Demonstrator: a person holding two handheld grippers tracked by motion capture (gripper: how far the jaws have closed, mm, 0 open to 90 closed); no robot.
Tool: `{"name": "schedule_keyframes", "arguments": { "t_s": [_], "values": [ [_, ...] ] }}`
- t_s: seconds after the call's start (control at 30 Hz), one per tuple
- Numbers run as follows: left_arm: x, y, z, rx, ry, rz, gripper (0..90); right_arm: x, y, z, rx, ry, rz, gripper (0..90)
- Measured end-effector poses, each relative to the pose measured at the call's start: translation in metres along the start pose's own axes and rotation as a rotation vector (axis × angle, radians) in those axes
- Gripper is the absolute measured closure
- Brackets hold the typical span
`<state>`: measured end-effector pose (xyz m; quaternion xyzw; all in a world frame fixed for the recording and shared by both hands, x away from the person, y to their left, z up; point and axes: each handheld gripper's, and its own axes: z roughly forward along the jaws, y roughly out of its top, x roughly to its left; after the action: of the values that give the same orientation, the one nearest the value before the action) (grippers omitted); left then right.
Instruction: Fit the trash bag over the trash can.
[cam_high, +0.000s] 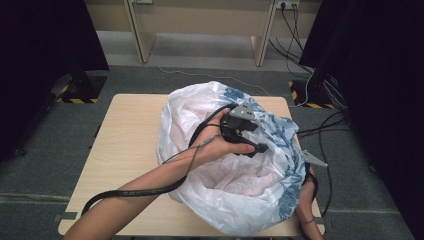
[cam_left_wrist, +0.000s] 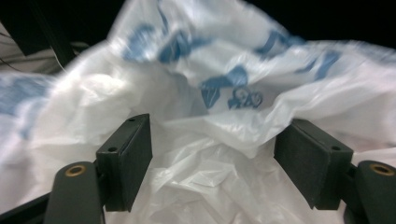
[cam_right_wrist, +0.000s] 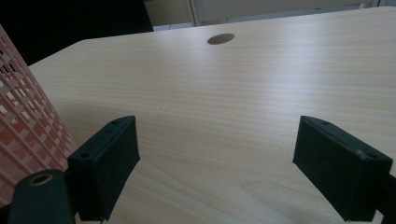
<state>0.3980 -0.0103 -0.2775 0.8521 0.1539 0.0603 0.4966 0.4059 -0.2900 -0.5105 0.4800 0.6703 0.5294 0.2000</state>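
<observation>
My left gripper hangs jaws spread over the crumpled white plastic bag with blue print; its thin film between them could tear. My right gripper, likewise spread, may nudge the pink plastic lattice basket beside its left jaw.

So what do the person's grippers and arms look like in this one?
Both grippers are black; the left gripper carries a grey three-cornered plate and trails a black cable. Each has two flat rectangular black pads with brass-ringed pivots. The forearms are bare, with no sleeves. The right gripper looks the same.
</observation>
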Motion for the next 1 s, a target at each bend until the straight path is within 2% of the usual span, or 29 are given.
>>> {"name": "schedule_keyframes", "arguments": {
  "t_s": [0.27, 0.4, 0.53, 0.6, 0.83, 1.0],
  "values": [
    [0.004, 0.012, -0.022, -0.07, 0.024, 0.015, 27.7, 0.0, 0.0, 0.0, 0.0, -0.002, -0.005, 14.7],
    [0.007, 0.014, -0.025, -0.089, 0.032, 0.009, 27.8, 0.0, 0.0, 0.0, -0.002, -0.002, 0.0, 14.7],
    [0.012, 0.018, -0.023, -0.115, 0.023, -0.019, 27.9, 0.0, 0.0, 0.0, 0.001, -0.002, -0.003, 14.7],
    [0.015, 0.02, -0.022, -0.123, 0.034, -0.025, 27.9, 0.0, 0.0, 0.0, -0.001, -0.003, -0.006, 14.7],
    [0.029, 0.017, -0.007, -0.078, 0.074, -0.048, 28.7, 0.001, 0.0, 0.0, 0.0, -0.001, -0.005, 14.7],
    [0.025, 0.006, 0.007, -0.005, 0.053, -0.028, 29.3, 0.0, 0.0, -0.001, 0.0, 0.0, 0.009, 14.7]
  ]
}}
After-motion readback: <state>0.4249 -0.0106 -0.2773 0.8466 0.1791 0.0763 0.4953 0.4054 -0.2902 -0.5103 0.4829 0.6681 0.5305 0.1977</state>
